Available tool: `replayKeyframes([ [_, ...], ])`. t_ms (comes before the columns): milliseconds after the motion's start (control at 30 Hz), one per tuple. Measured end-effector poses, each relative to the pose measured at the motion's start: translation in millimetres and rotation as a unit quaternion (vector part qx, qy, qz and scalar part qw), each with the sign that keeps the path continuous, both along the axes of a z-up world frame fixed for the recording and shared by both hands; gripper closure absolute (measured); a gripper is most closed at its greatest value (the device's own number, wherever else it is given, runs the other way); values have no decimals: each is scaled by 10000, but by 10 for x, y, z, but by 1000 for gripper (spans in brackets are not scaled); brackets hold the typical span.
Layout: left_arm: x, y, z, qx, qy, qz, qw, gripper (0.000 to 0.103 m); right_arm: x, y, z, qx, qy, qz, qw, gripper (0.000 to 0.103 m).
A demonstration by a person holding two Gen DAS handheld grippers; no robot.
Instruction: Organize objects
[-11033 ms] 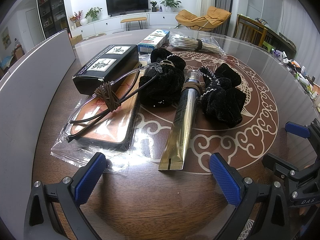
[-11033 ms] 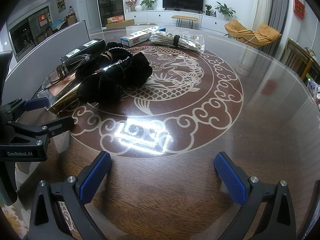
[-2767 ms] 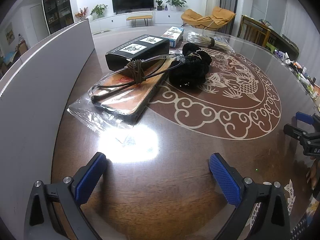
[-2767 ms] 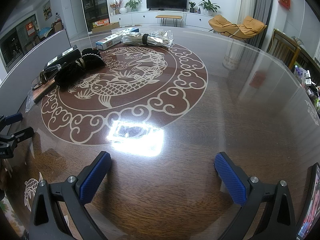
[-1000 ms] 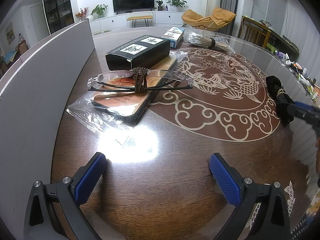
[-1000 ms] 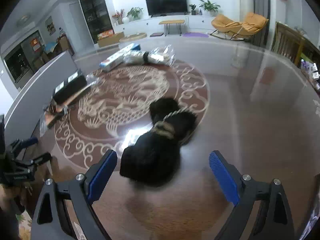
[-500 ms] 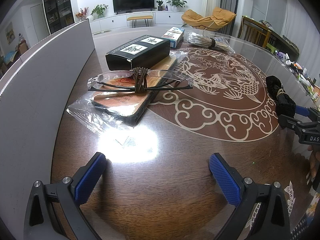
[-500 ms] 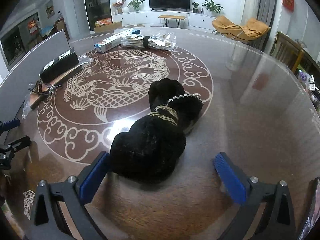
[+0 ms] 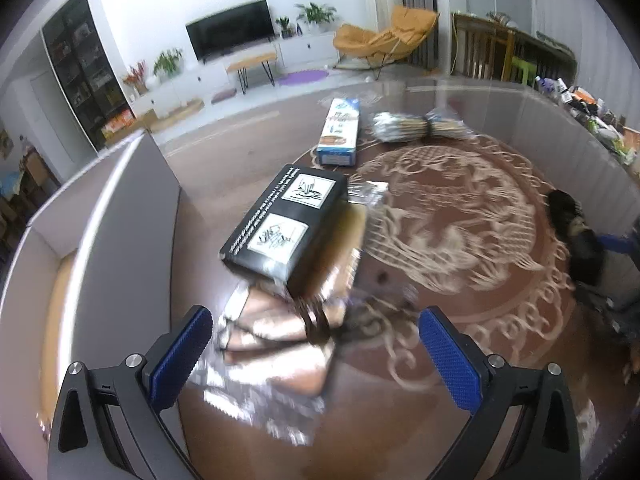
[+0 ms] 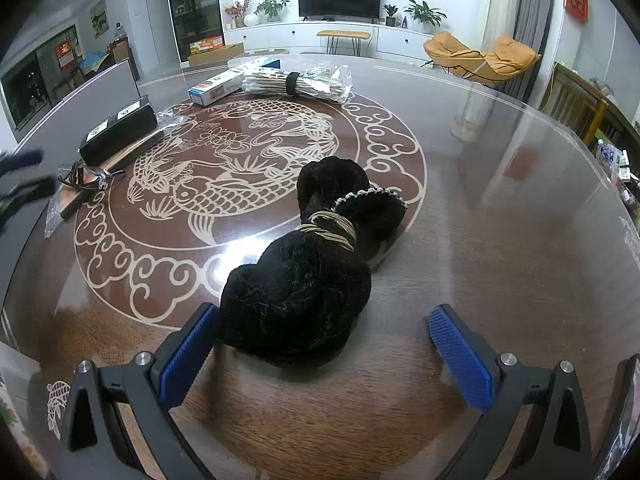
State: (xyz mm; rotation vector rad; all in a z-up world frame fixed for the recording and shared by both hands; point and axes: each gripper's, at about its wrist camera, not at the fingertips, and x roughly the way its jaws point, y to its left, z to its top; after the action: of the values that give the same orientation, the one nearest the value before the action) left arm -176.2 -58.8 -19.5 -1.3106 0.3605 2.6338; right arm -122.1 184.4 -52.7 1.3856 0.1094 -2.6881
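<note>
**Black pouches parked at lower centre, glasses next in line**

The 2 black velvet pouches (image 10: 308,276) lie on the table (image 10: 500,248) in the lower centre of the right wrist view, touching each other, the nearer one tied at the neck with tan cord, the farther one edged with a pale beaded trim. They sit at the rim of the dragon-and-fish medallion, well apart from the other goods, which suggests this spot serves as their grouping place. The right gripper (image 10: 320,344) hangs just behind them with its jaws spread wide; its left blue pad touches or nearly touches the near pouch, its right pad stands clear, so nothing is clamped.

In the left wrist view, much blurred, the left gripper (image 9: 312,344) is also wide open and grips nothing. Between its pads, in the lower centre, lies a brown flat item in a clear wrapper (image 9: 276,344) with the folded glasses (image 10: 82,174) on top, their bridge bound with dark cord. The black box (image 9: 286,224) rests partly on that wrapper, so lifting the glasses alone should disturb little. My reading: the glasses are the next target.

Toward the upper centre lie a blue and white carton (image 9: 340,132) and a banded bundle of sticks in plastic (image 9: 420,128), side by side. A grey partition (image 9: 120,216) stands along the left edge.
</note>
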Motion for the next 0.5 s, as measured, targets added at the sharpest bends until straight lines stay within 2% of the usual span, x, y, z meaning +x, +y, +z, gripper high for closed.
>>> replayKeyframes([
  [100,-239,-32,-183,365,-489,-207,9979,0,0,1,0,0,0,1,10000,0],
  [167,-254,-37,-302,557,-858,-327,9942,0,1,1,1,0,0,1,10000,0],
  [233,-159,-9,-302,744,-972,-495,9912,0,-1,2,1,0,0,1,10000,0],
  [333,121,59,-240,1198,-1283,-991,9795,0,-3,2,1,-1,1,1,10000,0],
  [433,293,144,-193,1077,-1228,-1181,9795,0,-1,-4,1,-2,-1,2,10000,0],
  [500,310,196,-218,884,-1129,-1171,9827,0,2,0,1,-1,0,2,10000,0],
])
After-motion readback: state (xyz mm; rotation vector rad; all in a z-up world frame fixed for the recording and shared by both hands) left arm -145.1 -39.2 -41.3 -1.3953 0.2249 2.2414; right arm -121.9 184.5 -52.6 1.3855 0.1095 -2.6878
